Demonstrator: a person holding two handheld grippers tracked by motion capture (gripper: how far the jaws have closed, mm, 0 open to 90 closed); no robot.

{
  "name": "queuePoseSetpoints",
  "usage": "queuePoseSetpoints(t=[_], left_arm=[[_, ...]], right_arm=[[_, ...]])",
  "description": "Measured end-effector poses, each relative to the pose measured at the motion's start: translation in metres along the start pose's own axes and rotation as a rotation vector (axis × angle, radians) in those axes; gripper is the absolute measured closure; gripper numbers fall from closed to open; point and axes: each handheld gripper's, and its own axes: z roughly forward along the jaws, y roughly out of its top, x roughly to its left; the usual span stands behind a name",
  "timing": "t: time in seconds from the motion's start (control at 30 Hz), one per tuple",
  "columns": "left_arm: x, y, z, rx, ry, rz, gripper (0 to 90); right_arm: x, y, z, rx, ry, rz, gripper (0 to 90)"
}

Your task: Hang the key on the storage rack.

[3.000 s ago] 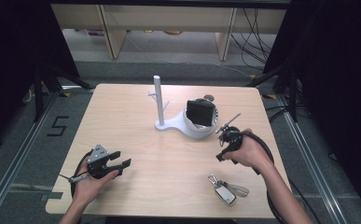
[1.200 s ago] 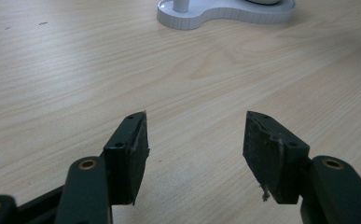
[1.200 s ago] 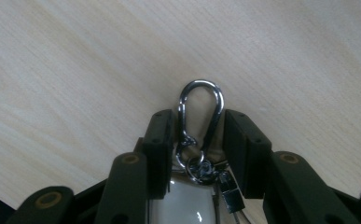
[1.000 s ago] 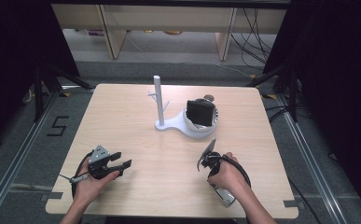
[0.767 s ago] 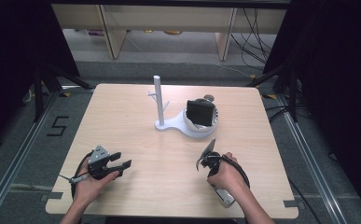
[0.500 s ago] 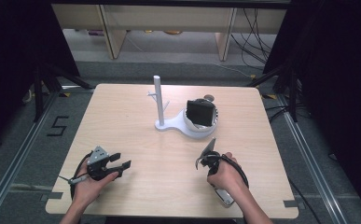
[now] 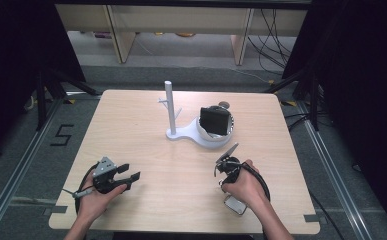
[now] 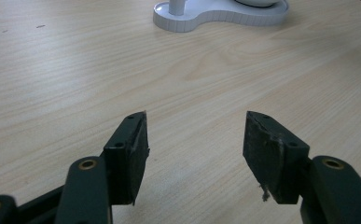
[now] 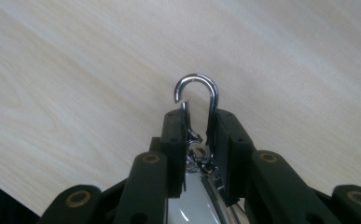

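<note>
Closing on the chrome snap hook (image 9: 197,100) of the key bunch, your right gripper (image 9: 197,133) has just narrowed its jaws, and the right gripper view shows the pads pressed on the hook's shank with the curved end standing proud above them. Three seconds back that hand hovered beside the white stand with its upright peg (image 7: 170,111) while the keys lay alone near the front edge; now your right hand (image 7: 243,185) sits over that spot on the pale wooden table (image 7: 146,120), with the silvery fob (image 7: 235,205) trailing out beneath your palm (a sign the grip is taken but the lift not begun). By my reading, the peg is where the hook belongs next. Your left gripper (image 8: 194,149) rests well apart on the left, jaws spread wide around nothing. Writing: a black "5" (image 7: 61,135) marked on the floor.
</note>
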Motion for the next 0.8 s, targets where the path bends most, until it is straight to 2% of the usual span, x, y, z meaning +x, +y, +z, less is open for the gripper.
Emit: queuePoseSetpoints(t=[0.03,0.1,0.17,0.3,0.37,0.5,0.6,0.73,0.77,0.8], left_arm=[[0.000,0.000,0.000,-0.001,-0.001,0.000,39.9],[0.000,0.000,0.000,-0.004,-0.005,0.000,39.9],[0.000,-0.001,0.001,-0.004,-0.006,0.000,39.9],[0.001,-0.001,0.001,-0.003,-0.010,0.003,39.9],[0.000,-0.001,0.001,-0.002,-0.005,0.001,39.9],[0.000,-0.001,0.001,0.000,-0.005,0.002,39.9],[0.000,-0.001,0.000,-0.001,-0.004,0.000,39.9],[0.001,-0.001,0.000,-0.002,-0.003,-0.002,39.9],[0.001,-0.001,0.000,-0.001,-0.003,-0.001,39.9],[0.001,-0.001,0.000,-0.001,-0.003,-0.001,39.9]], right_arm=[[0.001,0.000,-0.002,-0.011,0.010,0.033,75.7],[-0.001,-0.001,-0.005,-0.053,0.013,0.020,75.7],[-0.001,-0.001,-0.008,-0.084,0.019,0.044,75.7],[0.000,0.000,-0.011,-0.215,0.031,0.047,75.7],[0.002,0.001,-0.013,-0.260,0.023,0.055,75.7],[0.005,0.002,-0.018,-0.373,0.044,-0.006,75.7],[0.009,0.004,-0.021,-0.451,0.038,-0.025,75.7],[0.014,0.006,-0.025,-0.526,0.035,-0.035,75.7],[0.014,0.007,-0.025,-0.549,0.031,-0.051,75.7],[0.015,0.007,-0.026,-0.563,0.036,-0.039,75.7]])
